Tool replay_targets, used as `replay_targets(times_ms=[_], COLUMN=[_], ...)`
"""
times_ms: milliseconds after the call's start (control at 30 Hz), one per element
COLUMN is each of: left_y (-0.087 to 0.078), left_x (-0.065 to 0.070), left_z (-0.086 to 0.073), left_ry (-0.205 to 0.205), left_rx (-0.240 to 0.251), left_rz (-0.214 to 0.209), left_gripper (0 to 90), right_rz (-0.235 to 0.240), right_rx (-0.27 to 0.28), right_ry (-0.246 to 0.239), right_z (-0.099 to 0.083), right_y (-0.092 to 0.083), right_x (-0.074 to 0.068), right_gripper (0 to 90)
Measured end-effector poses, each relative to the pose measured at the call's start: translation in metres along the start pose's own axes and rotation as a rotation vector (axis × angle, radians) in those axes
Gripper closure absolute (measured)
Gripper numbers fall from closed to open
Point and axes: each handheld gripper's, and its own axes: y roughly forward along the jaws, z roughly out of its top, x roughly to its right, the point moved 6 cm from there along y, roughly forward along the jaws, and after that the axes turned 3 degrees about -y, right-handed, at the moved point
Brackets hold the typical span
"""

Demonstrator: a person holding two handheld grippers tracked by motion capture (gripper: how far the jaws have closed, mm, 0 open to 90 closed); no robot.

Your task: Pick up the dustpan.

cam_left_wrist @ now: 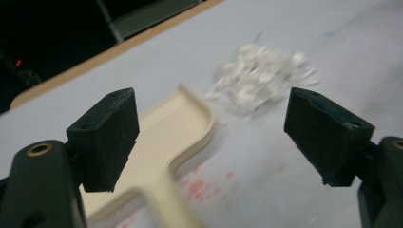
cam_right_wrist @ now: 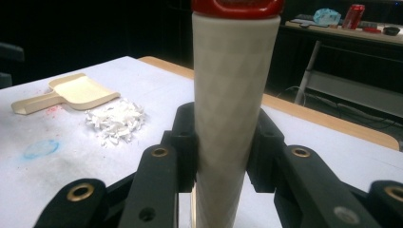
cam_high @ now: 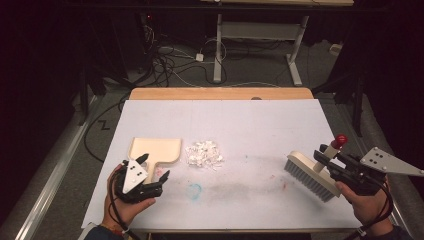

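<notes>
The brush (cam_high: pixel 311 176) sits in the right claw (cam_high: pixel 325 159), which pinches its pale handle (cam_right_wrist: pixel 233 118) just below the red cap (cam_right_wrist: pixel 236 6); the jaws press on both sides of the handle. In the high view the brush head hangs to the left of this claw, bristles down and close to the surface (cam_high: pixel 250 125), with the handle slanting up to the right. Whether the bristles touch the surface cannot be told.

Well off to the right claw's left lies a heap of white scraps (cam_high: pixel 203 154), and just beyond that heap the cream dustpan (cam_high: pixel 155 151) lies flat with its scoop toward the far edge.

The left claw (cam_high: pixel 154 167) is spread wide, holding nothing. Its jaws stand on either side of the dustpan's short handle (cam_left_wrist: pixel 157 190), above it, and in the left gripper view the scraps (cam_left_wrist: pixel 259 78) lie ahead between the jaw tips. A hand (cam_high: pixel 127 205) holds this claw from below.

Near the left claw, on its right, the surface carries a blue smear (cam_high: pixel 195 190) and faint red marks (cam_left_wrist: pixel 202 187).
</notes>
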Motion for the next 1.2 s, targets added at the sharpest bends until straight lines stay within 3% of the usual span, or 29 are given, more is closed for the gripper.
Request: replay_targets(times_ms=[33, 200, 233, 267, 333, 367, 400, 433, 467, 500, 533, 567, 633, 700, 800, 833, 933, 1000, 1200], left_y=[-0.002, -0.008, -0.009, -0.009, -0.010, -0.009, -0.009, -0.008, -0.007, -0.007, -0.003, -0.003, 0.002, 0.008, 0.010, 0.007, 0.002, 0.001, 0.032], left_x=[-0.012, -0.031, -0.041, -0.041, -0.051, -0.057, -0.057, -0.060, -0.060, -0.060, -0.059, -0.059, -0.055, -0.050, -0.048, -0.048, -0.048, -0.042, -0.025], left_z=[-0.011, -0.027, -0.033, -0.033, -0.041, -0.048, -0.048, -0.054, -0.057, -0.057, -0.063, -0.063, -0.068, -0.070, -0.067, -0.061, -0.052, -0.046, -0.048], left_ry=[-0.026, -0.052, -0.099, -0.099, -0.150, -0.195, -0.195, -0.216, -0.226, -0.226, -0.252, -0.252, -0.284, -0.318, -0.309, -0.338, -0.367, -0.409, -0.450], left_rx=[-0.031, -0.084, -0.108, -0.108, -0.142, -0.196, -0.196, -0.259, -0.296, -0.296, -0.352, -0.352, -0.386, -0.391, -0.397, -0.372, -0.337, -0.312, -0.378], left_rz=[0.019, 0.089, 0.119, 0.119, 0.133, 0.144, 0.144, 0.148, 0.134, 0.134, 0.146, 0.146, 0.107, 0.063, 0.078, 0.088, 0.100, 0.069, 0.067], left_gripper=[18.0, 18.0, 18.0, 18.0, 18.2, 18.2, 18.3, 18.8, 19.0, 19.7, 20.7, 20.7, 21.0, 21.2, 21.2, 21.2, 21.2, 21.3, 21.2], right_rz=[-0.003, -0.013, -0.019, -0.022, -0.021, -0.022, -0.023, -0.022, -0.023, -0.023, -0.020, -0.020, -0.020, -0.022, -0.017, -0.015, -0.015, -0.019, -0.021], right_rx=[-0.001, -0.010, -0.011, -0.014, -0.019, -0.023, -0.026, -0.028, -0.034, -0.034, -0.042, -0.044, -0.046, -0.043, -0.051, -0.057, -0.061, -0.063, -0.067], right_ry=[0.000, -0.007, -0.007, -0.014, -0.012, -0.009, -0.018, -0.024, -0.028, -0.028, -0.035, -0.034, -0.036, -0.039, -0.034, -0.037, -0.041, -0.032, -0.037], right_z=[0.000, -0.002, -0.002, -0.002, -0.002, -0.002, -0.002, -0.002, -0.003, -0.003, -0.004, -0.004, -0.003, -0.003, -0.004, -0.005, -0.006, -0.006, -0.007], right_y=[0.000, 0.003, 0.004, 0.005, 0.006, 0.007, 0.008, 0.008, 0.009, 0.009, 0.011, 0.010, 0.010, 0.012, 0.014, 0.015, 0.015, 0.015, 0.016], right_x=[-0.001, -0.001, 0.000, 0.001, 0.001, 0.001, 0.000, -0.001, -0.002, -0.002, -0.003, -0.003, -0.004, -0.003, -0.003, -0.003, -0.003, -0.003, -0.004], right_gripper=[69.9, 69.9, 69.9, 69.9, 69.8, 69.9, 69.8, 69.8, 69.8, 69.8, 69.8, 69.8, 69.9, 69.8, 69.8, 69.8, 69.8, 69.8, 69.8])
